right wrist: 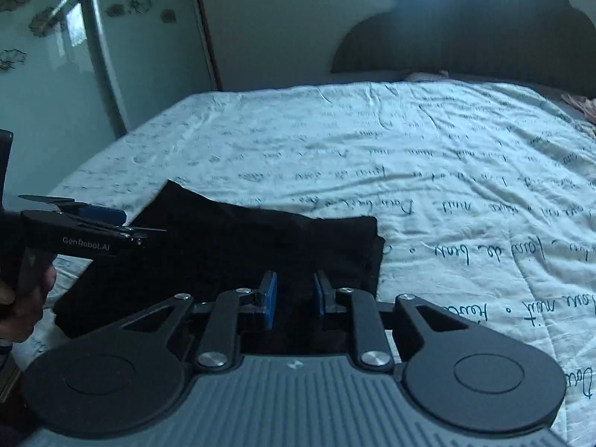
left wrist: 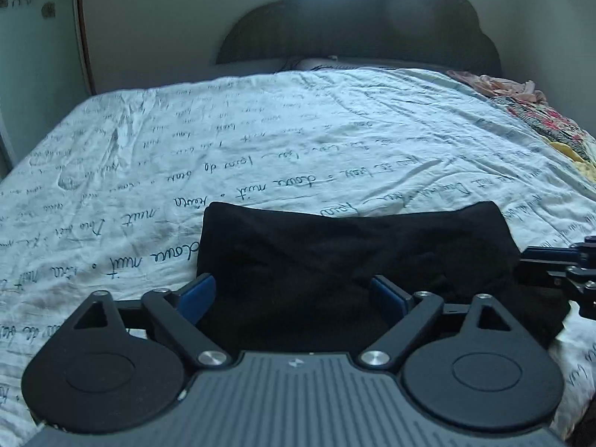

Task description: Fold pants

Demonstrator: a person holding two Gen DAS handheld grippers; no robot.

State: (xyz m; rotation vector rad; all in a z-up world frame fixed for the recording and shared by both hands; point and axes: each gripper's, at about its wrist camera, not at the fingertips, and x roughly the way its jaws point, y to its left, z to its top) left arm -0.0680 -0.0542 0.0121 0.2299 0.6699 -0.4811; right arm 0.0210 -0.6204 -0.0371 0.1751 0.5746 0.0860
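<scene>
Over the black pants (left wrist: 354,253), left gripper (left wrist: 294,294) jaws spread wide; right gripper (right wrist: 294,298) jaws narrowly parted.

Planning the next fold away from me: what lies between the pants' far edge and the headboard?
Only bare printed bedsheet between the black pants and headboard, seen in both wrist views.
</scene>
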